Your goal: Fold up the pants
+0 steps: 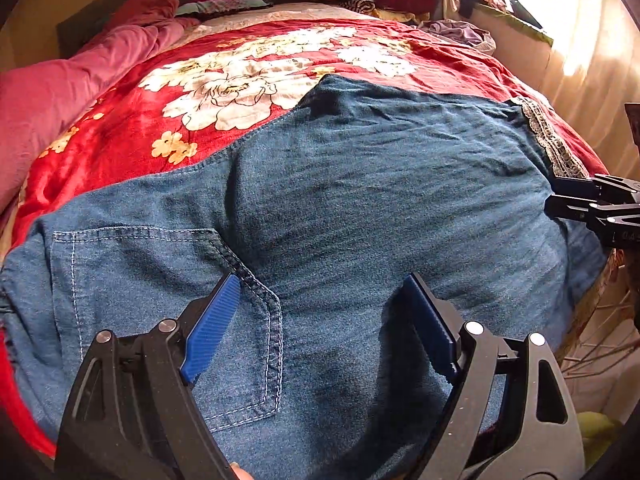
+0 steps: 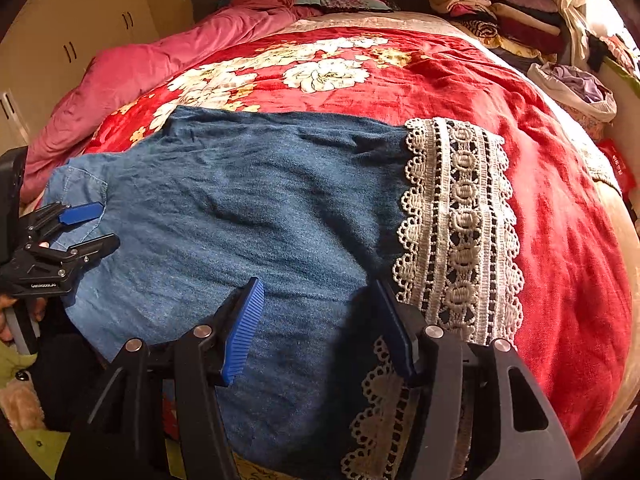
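Blue ribbed pads (image 1: 210, 330) of the left tongs (image 1: 320, 322) fill the bottom of the left wrist view, spread wide apart above the denim pants (image 1: 360, 184) with nothing between them. Below them this view shows a stitched back pocket (image 1: 168, 320), which the right wrist view catches only as a sliver at its left edge. The right tongs (image 2: 320, 324) at the bottom of the right wrist view are likewise parted and hold nothing, hanging over the leg end of the pants. That view shows the wide cream lace hem (image 2: 460, 224) in full, while the left wrist view gives only a thin strip of it at the right. The pants lie spread flat on a bed with a red floral blanket (image 2: 520, 100). A pink quilt (image 1: 60, 92) is bunched at the left, and stacked clothes (image 2: 500, 12) sit in the upper right.
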The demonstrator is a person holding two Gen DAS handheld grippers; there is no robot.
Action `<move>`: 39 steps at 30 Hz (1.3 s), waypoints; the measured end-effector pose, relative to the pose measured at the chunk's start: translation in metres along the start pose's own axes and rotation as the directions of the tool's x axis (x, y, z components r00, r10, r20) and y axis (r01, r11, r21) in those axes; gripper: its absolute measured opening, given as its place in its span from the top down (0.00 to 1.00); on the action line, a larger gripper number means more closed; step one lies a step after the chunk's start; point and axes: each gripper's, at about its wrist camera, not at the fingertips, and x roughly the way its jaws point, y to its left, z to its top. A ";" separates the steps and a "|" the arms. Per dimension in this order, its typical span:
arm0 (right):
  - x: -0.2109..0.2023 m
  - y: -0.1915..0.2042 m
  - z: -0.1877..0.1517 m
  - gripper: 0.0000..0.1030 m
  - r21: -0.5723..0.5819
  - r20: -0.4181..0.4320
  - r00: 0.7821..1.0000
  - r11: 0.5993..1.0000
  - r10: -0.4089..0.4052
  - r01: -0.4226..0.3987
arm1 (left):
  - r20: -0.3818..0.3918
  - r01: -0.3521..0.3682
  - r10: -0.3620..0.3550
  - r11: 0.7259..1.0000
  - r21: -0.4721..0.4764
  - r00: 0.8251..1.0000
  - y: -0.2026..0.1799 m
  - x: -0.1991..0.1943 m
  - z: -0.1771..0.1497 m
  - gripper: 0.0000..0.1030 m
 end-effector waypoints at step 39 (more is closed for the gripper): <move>-0.004 -0.096 0.062 0.82 0.067 0.150 0.984 0.992 0.094 -0.105 | 0.000 0.243 -0.245 0.961 -0.131 0.969 0.013 0.065 0.113 0.90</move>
